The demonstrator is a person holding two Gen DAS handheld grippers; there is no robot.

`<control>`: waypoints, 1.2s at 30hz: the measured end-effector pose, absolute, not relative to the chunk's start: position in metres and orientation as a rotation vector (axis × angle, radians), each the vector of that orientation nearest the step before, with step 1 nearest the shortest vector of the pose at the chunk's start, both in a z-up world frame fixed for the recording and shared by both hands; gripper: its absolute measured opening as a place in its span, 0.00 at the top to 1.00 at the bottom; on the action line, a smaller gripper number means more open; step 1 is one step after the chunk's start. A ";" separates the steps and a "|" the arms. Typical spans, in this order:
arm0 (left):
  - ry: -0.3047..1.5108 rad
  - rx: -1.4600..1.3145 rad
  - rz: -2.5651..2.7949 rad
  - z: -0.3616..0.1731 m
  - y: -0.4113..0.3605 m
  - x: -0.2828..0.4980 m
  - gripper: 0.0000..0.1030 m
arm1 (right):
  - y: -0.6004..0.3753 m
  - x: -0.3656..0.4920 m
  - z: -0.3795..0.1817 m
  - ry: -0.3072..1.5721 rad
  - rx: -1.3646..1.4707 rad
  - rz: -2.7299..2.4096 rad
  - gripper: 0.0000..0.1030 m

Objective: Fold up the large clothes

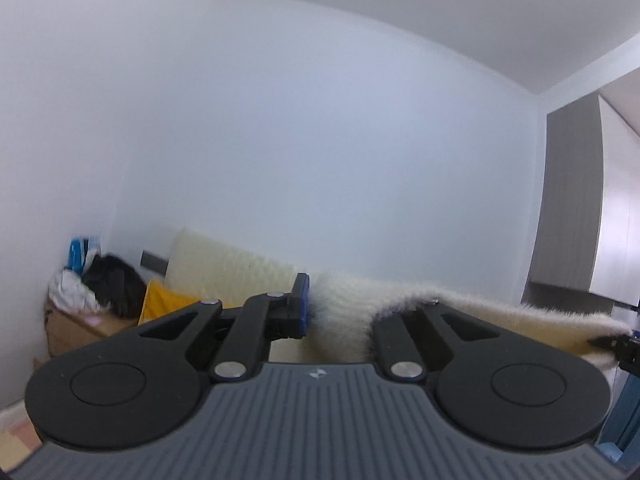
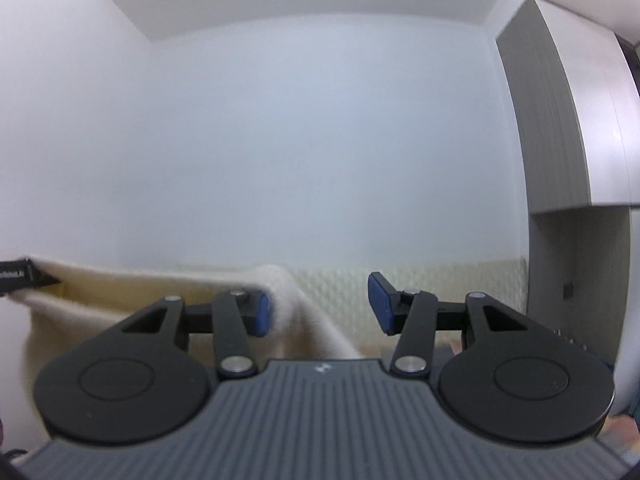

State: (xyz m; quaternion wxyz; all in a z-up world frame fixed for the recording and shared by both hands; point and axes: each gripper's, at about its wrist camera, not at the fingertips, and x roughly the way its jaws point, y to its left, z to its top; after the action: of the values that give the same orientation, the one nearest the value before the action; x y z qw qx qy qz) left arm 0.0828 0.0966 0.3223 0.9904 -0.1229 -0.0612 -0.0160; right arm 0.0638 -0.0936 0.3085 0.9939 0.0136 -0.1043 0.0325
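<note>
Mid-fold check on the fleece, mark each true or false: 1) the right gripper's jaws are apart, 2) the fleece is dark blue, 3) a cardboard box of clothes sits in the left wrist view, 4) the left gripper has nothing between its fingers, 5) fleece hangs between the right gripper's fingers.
1) True. The right gripper has its jaws well apart.
2) False. The fleece is cream-white and fuzzy.
3) True. A cardboard box with clothes piled in it stands by the wall at lower left.
4) False. Fleece fills the gap of the left gripper; its far finger is buried in the pile, so the grip state is unclear.
5) True. A fold of it drapes down beside the left finger, not pinched by both.
</note>
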 end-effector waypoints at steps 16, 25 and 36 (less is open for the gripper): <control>-0.063 -0.147 0.054 0.340 0.119 0.165 0.88 | -0.066 0.167 0.338 -0.168 -0.033 0.058 0.51; 0.187 -0.158 0.091 0.159 0.158 0.376 0.88 | -0.044 0.394 0.198 0.128 -0.033 0.051 0.52; 0.474 -0.181 0.161 -0.088 0.225 0.653 0.87 | 0.029 0.645 0.006 0.331 -0.134 0.036 0.52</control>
State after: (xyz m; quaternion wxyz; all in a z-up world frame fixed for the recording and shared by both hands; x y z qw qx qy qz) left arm 0.6531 0.2250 -0.0878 0.9648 -0.0894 0.2341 0.0797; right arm 0.6449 0.0285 0.0062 0.9839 -0.0665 0.1647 0.0177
